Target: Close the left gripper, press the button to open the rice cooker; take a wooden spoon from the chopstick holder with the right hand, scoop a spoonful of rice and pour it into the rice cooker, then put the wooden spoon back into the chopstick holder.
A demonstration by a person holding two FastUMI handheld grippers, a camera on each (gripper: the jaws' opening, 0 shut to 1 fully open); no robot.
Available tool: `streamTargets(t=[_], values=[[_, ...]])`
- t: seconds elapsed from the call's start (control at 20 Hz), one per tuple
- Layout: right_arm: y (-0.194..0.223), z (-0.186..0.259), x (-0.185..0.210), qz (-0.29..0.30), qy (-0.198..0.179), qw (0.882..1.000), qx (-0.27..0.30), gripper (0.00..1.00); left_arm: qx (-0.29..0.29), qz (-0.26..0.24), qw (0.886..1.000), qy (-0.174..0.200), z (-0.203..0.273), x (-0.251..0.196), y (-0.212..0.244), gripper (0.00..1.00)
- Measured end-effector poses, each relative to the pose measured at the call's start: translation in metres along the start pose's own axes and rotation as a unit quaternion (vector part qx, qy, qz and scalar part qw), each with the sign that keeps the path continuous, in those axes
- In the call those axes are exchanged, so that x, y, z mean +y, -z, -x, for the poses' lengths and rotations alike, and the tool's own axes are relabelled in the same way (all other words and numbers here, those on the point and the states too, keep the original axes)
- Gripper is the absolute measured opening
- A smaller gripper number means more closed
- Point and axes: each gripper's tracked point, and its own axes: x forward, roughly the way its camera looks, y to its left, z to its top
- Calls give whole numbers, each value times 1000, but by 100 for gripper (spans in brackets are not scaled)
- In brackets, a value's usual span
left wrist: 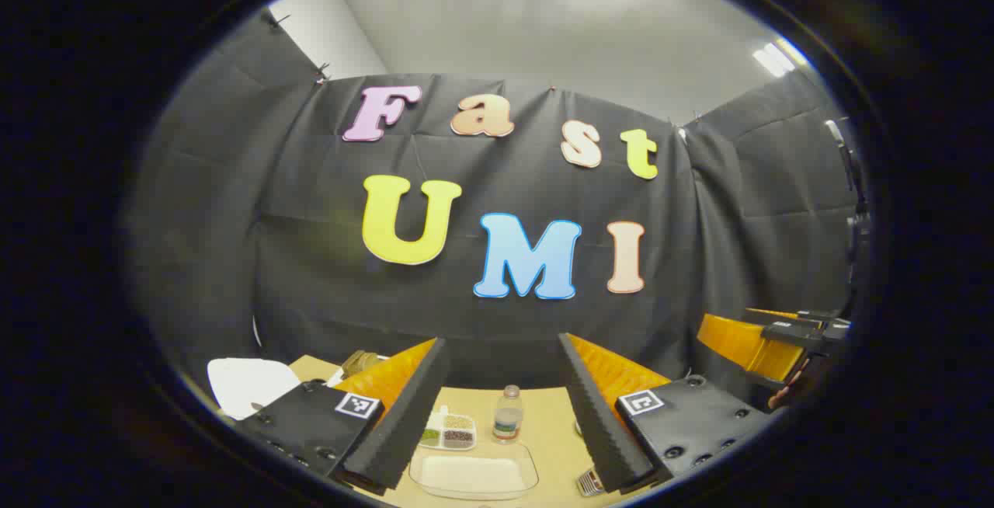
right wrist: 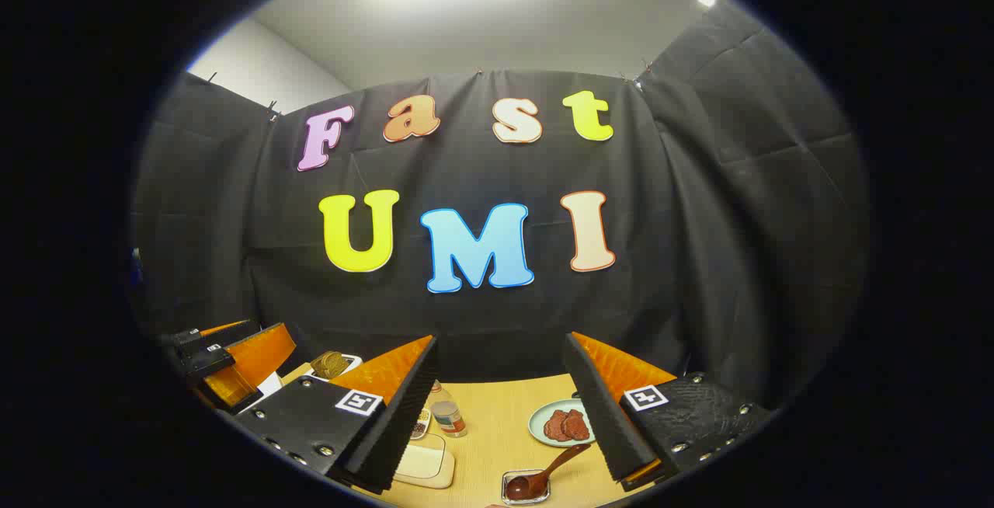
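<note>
My left gripper [left wrist: 502,341] is open and raised above the wooden table [left wrist: 547,422]. Below its fingers a clear container of white rice [left wrist: 474,474] lies near the front edge. A white rounded body [left wrist: 250,385], perhaps the rice cooker, sits at the lower left, partly behind a finger. My right gripper [right wrist: 501,339] is also open and holds nothing. Under it a brown wooden spoon [right wrist: 555,465] rests with its bowl in a small metal holder [right wrist: 526,487], handle leaning up to the right. The rice container [right wrist: 425,463] shows at the lower left there.
A divided dish of grains [left wrist: 449,430] and a small bottle [left wrist: 508,415] stand behind the rice. A green plate with red slices [right wrist: 561,422] lies to the right of the spoon. A tray with something brown [right wrist: 332,364] sits at the back left.
</note>
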Motion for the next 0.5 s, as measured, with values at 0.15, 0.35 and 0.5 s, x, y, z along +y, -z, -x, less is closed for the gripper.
streamTargets(t=[0.15,0.35,0.5], values=[[-1,2,2,-1,1,1000,-3,97,-1,1,1000,-9,5,3,-2,94],[-7,5,10,-3,-2,1000,-12,97,-10,-8,1000,-15,14,11,-8,94],[-6,7,18,0,-8,1000,-13,97,-16,-8,1000,-19,18,19,-11,96]])
